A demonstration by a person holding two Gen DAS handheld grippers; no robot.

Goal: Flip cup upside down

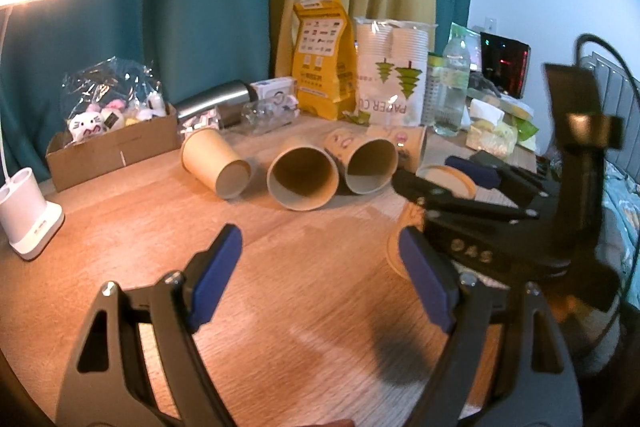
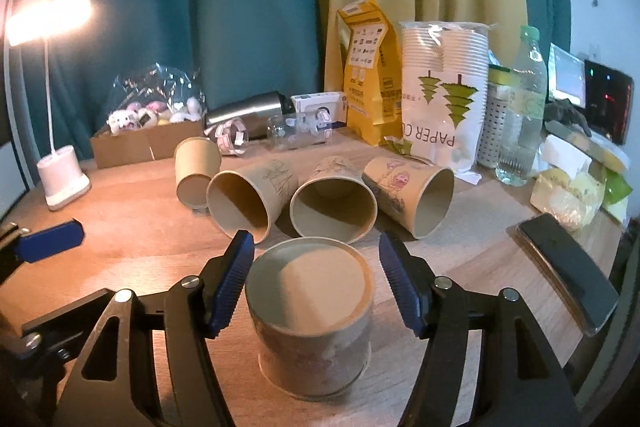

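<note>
On the wooden table (image 2: pixel 120 203), I see my right gripper (image 2: pixel 316 279) spread wide around the cup (image 2: pixel 310 323), which stands base-up without touching either pad. My left gripper (image 1: pixel 320 279) gapes over bare wood. Four cups lie tipped at twelve o'clock (teal curtains (image 2: pixel 180 7) behind), lamp (image 2: pixel 48 19) glowing at ten.

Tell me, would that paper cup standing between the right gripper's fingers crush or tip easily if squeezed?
Probably yes. The cup looks like thin paper, so a hard pinch from the right gripper would likely dent it. It looks empty and light, so a nudge might slide or topple it. Toppled, it might roll like the cups lying on the table.
</note>
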